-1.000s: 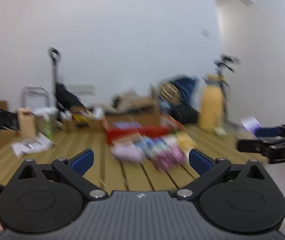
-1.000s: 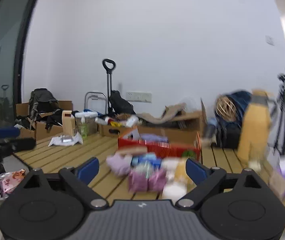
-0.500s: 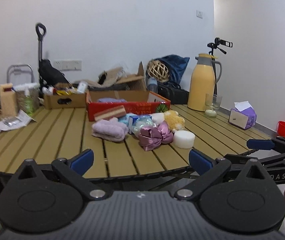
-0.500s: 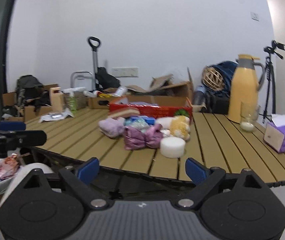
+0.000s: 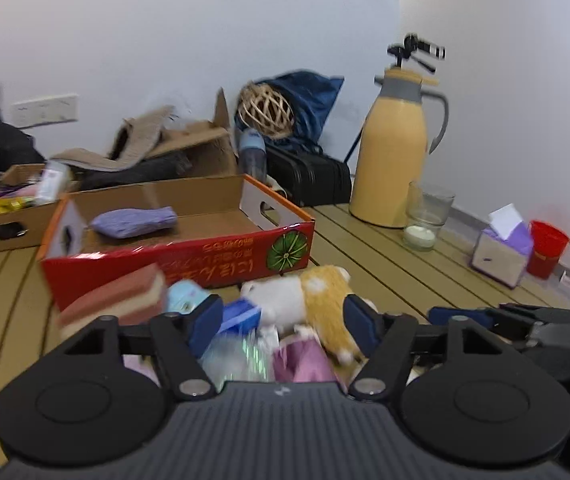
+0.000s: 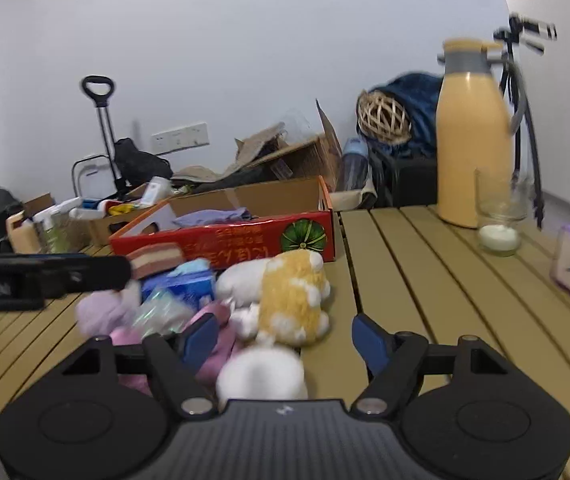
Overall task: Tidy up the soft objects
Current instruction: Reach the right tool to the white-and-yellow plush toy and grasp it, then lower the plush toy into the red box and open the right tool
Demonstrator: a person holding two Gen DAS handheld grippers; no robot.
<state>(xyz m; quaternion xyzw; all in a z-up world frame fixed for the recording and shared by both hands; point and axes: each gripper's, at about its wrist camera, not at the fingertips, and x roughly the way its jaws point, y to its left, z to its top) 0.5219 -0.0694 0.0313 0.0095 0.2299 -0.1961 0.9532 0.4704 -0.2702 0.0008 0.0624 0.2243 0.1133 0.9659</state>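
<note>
Over the heap of soft things on the slatted wooden table (image 6: 425, 264), the left gripper (image 5: 283, 326) is closing with nothing pressed yet; easing it lower should help it seat on one piece, the crinkly iridescent packet (image 5: 233, 354) or the plush toy (image 5: 317, 300), not two. Behind the heap, the glossy red cardboard box (image 5: 189, 256) is already holding a knitted purple roll (image 5: 133, 222). The right gripper (image 6: 283, 340) is closing too, unloaded, straddling a round white puff (image 6: 261, 374) beside the fuzzy yellow-and-white plush.
</note>
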